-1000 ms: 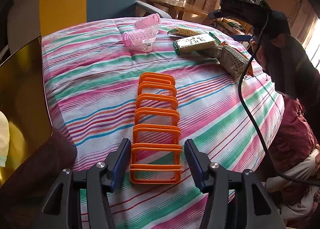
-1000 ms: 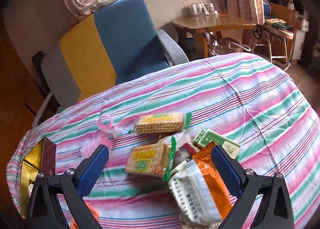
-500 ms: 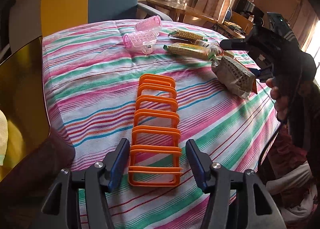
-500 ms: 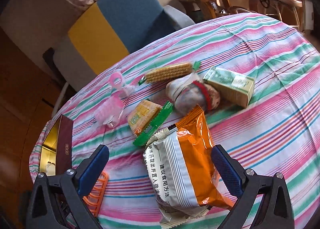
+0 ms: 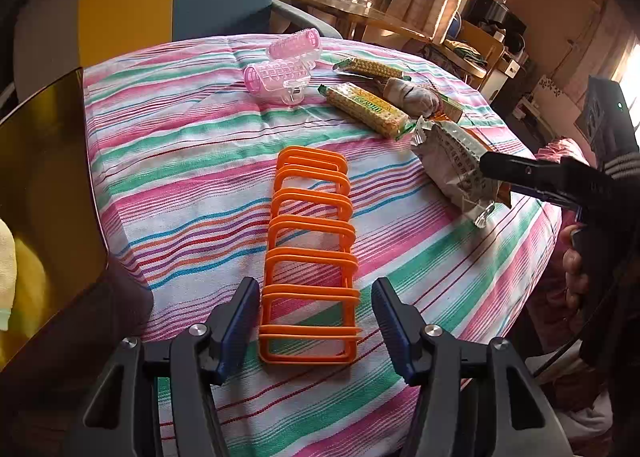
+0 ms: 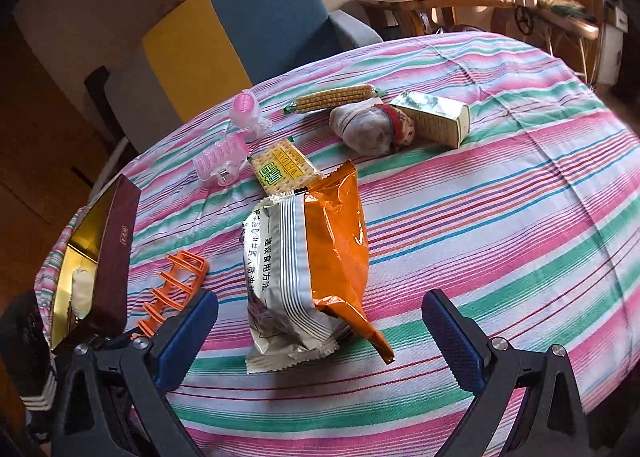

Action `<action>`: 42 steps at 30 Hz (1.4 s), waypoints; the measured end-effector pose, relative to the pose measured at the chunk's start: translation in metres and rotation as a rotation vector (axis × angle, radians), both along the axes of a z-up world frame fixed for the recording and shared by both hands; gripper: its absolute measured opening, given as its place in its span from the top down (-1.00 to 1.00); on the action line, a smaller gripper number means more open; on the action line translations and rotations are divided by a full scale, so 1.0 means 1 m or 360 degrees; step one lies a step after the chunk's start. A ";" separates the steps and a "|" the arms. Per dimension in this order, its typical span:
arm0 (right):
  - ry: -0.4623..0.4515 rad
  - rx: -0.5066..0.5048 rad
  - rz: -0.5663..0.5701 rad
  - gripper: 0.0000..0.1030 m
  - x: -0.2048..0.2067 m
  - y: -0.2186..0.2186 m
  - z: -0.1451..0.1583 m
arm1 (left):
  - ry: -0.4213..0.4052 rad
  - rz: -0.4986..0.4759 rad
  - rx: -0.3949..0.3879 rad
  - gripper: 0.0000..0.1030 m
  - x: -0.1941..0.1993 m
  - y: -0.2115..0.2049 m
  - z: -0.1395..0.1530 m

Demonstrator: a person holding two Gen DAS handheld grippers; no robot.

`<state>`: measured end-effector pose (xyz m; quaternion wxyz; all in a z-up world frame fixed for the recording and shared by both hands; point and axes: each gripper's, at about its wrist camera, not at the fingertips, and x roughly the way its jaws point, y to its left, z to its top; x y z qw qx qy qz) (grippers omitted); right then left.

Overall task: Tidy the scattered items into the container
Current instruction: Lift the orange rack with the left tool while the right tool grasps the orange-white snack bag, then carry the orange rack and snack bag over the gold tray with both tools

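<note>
Tongs on both sides stand released, nothing between the pads. Left tongs [image 5: 312, 321] straddle the near end of the orange plastic rack [image 5: 310, 253], pads just beside its sides, apart from it. Right tongs [image 6: 320, 333] hang over the near end of the orange-and-silver snack bag [image 6: 308, 265], pads wide of it on both sides.

Container: dark red box with gold lining [image 6: 116, 253] at the left edge of the striped surface [image 6: 500, 217]; something pale lies inside, too hidden to name. Out on the cloth lie the rack, the snack bag, two pink hair rollers [image 5: 288, 69], two cracker packs [image 5: 368, 109] [image 6: 334, 97], a cloth bundle with a red band [image 6: 372, 127] and a green carton [image 6: 434, 119] — so scattered items remain outside the box.

Handling, judged:
- rack: light, stiff, open ribs; pinch across the two side rails at the near end, pads on the rails, not through the gaps. Long, so it may swing if held only at one end.
- snack bag: light, crinkly, slick foil, air-filled; squeezing the middle could crush the contents or let it slip. Better the crimped end seam or a flat pinch near the edge.
- rollers: round, will roll away if nudged.
- cracker packs: brittle, gentle pressure only.

Box sits near the rack — short carry for the left side.
</note>
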<state>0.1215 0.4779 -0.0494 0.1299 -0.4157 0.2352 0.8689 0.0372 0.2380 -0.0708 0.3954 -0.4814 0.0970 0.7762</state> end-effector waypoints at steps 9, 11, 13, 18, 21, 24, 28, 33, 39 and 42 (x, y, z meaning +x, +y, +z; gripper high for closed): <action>-0.0031 0.0202 0.0066 -0.99 -0.018 -0.016 0.004 | 0.0078 -0.0015 -0.0045 -0.16 -0.005 0.010 0.008; -0.0051 0.0229 0.0076 -0.99 -0.023 -0.018 0.000 | 0.0082 -0.0023 -0.0064 -0.16 -0.008 0.015 0.006; -0.0070 0.0256 0.0086 -0.99 -0.028 -0.020 -0.003 | 0.0095 -0.0035 -0.0083 -0.16 -0.010 0.020 0.004; -0.0119 0.0324 0.0111 -0.70 -0.040 -0.024 -0.011 | 0.0147 -0.0059 -0.0150 -0.15 -0.015 0.035 -0.004; -0.0152 0.0343 0.0089 -0.36 -0.040 -0.021 -0.018 | 0.0173 -0.0062 -0.0168 -0.16 -0.015 0.038 -0.007; -0.0150 0.0345 0.0089 -0.34 -0.036 -0.022 -0.024 | 0.0203 -0.0067 -0.0161 -0.16 -0.012 0.038 -0.009; -0.0148 0.0348 0.0088 -0.28 -0.031 -0.023 -0.031 | 0.0189 -0.0026 -0.0133 -0.16 -0.014 0.036 -0.010; -0.0146 0.0337 0.0047 -0.25 -0.029 -0.025 -0.030 | 0.0165 0.0022 -0.0114 0.02 -0.017 0.031 -0.007; -0.0150 0.0320 0.0019 -0.25 -0.026 -0.027 -0.029 | 0.0153 0.0033 -0.0081 0.02 -0.009 0.019 -0.004; -0.0142 0.0303 0.0012 -0.24 -0.022 -0.030 -0.029 | 0.0154 0.0027 -0.0081 0.02 -0.003 0.014 -0.004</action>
